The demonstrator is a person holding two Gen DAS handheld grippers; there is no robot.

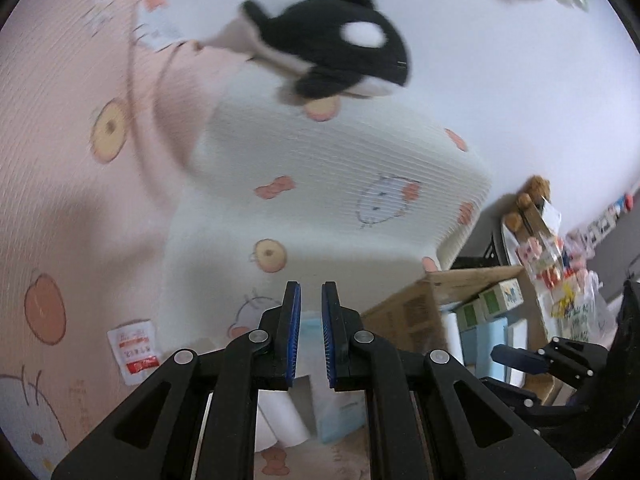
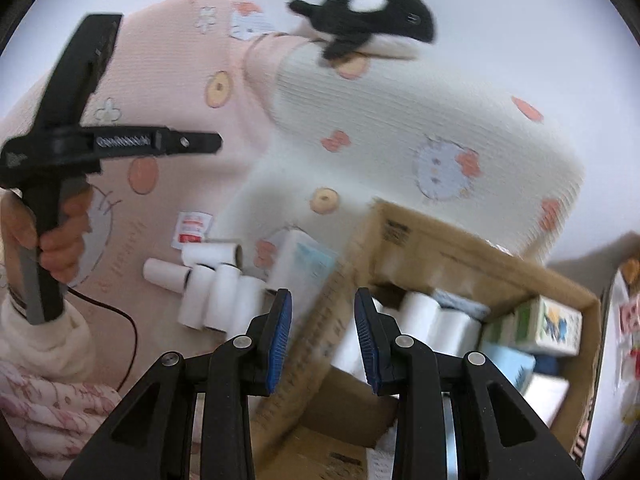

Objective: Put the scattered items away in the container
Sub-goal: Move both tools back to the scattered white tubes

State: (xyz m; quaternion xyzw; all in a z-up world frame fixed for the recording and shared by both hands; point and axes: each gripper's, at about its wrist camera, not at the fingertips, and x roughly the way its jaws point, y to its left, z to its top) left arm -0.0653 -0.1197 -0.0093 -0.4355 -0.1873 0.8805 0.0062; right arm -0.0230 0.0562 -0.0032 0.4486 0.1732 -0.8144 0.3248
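Open cardboard box [image 2: 440, 248] was seen at bed edge, partly filled with white rolls, cartons, blue packs. Cluster of white paper rolls [image 2: 212, 296] lay on pink bedding just left of box, white-blue pack [image 2: 304, 260] beside them, small red-white sachet [image 2: 192, 228] nearby.

Pink bedding [image 2: 168, 80] on the left, printed with orange circles and white cartoon faces. A cream pillow [image 2: 420, 120] carries the same red bows and faces. Far off, a black orca plush [image 2: 372, 16] with a white eye patch. White rolls [image 2: 212, 292] beside a brown cardboard box [image 2: 440, 236]. Each hand-held gripper is black with blue pads [image 2: 280, 340]. Near left, a red-and-white sachet [image 1: 134, 350].
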